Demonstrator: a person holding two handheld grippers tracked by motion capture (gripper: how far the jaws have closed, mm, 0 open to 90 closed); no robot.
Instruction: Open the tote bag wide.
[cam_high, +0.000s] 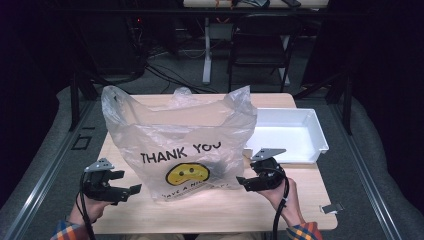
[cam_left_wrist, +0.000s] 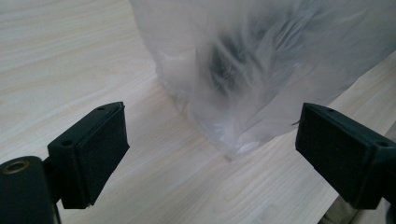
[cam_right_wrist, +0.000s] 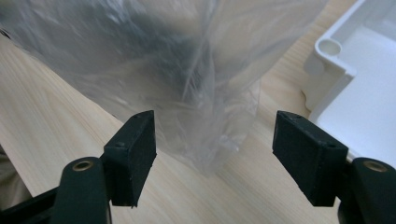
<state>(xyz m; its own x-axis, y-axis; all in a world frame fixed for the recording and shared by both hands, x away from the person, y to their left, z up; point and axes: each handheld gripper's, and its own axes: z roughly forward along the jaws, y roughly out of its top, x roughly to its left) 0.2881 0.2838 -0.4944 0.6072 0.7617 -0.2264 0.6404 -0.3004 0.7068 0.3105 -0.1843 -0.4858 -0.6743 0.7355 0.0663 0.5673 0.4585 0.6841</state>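
Note:
A clear plastic bag (cam_high: 180, 145) printed "THANK YOU" with a yellow smiley stands upright in the middle of the wooden table (cam_high: 210, 212). Something dark lies inside it, blurred through the film. My left gripper (cam_high: 129, 192) hovers open off the bag's lower left corner, apart from it. In the left gripper view its jaws stand wide, with the bag's corner (cam_left_wrist: 233, 149) ahead between them. My right gripper (cam_high: 241, 182) is open at the bag's lower right corner. In the right gripper view the bag's edge (cam_right_wrist: 210, 158) lies between the spread jaws, untouched.
A white plastic tray (cam_high: 320, 140) lies on the table's right side, just behind my right gripper; its corner (cam_right_wrist: 334, 60) is close to my right jaw. A small metal clip (cam_high: 332, 208) rests near the table's right front corner. A folding chair (cam_high: 262, 40) stands beyond the table.

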